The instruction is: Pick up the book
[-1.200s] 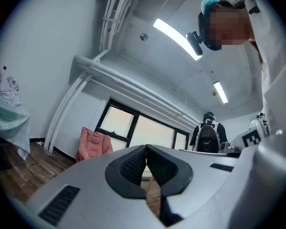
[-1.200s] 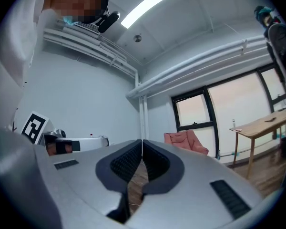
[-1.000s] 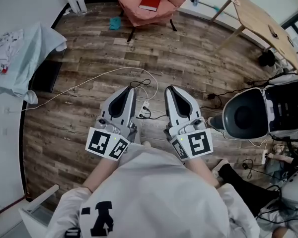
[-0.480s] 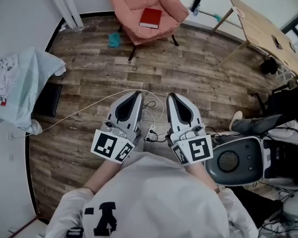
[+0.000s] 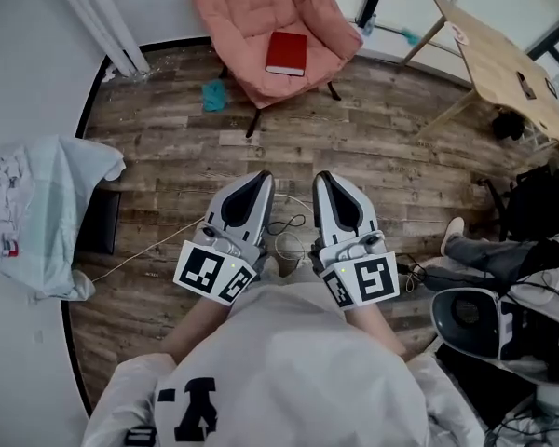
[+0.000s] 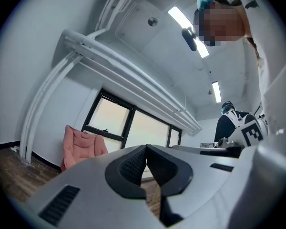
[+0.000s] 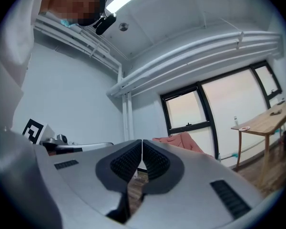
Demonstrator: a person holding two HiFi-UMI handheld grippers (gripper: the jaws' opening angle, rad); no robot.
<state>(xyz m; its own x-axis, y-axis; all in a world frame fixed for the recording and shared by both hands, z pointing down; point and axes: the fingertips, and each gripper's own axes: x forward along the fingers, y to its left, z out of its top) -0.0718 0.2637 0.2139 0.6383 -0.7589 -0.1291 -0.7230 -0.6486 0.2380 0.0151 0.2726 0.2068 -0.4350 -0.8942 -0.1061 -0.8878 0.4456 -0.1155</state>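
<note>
Since nothing is held yet, progress: the pick-up is judged not begun; approach, grasp and lift are all left.
Book: red, flat and rectangular, with a smooth cover; laid flat on the seat of the armchair.
Armchair: salmon-pink, padded and quilted, soft-looking, raised on dark legs.
Left hand-held gripper: jaws pressed together on nothing; ribbed dark pads set in smooth grey shells; well apart from the armchair.
Right hand-held gripper: likewise closed and empty, equally far from the armchair.
Floor: weathered wood planks, spread out in front of the armchair.
</note>
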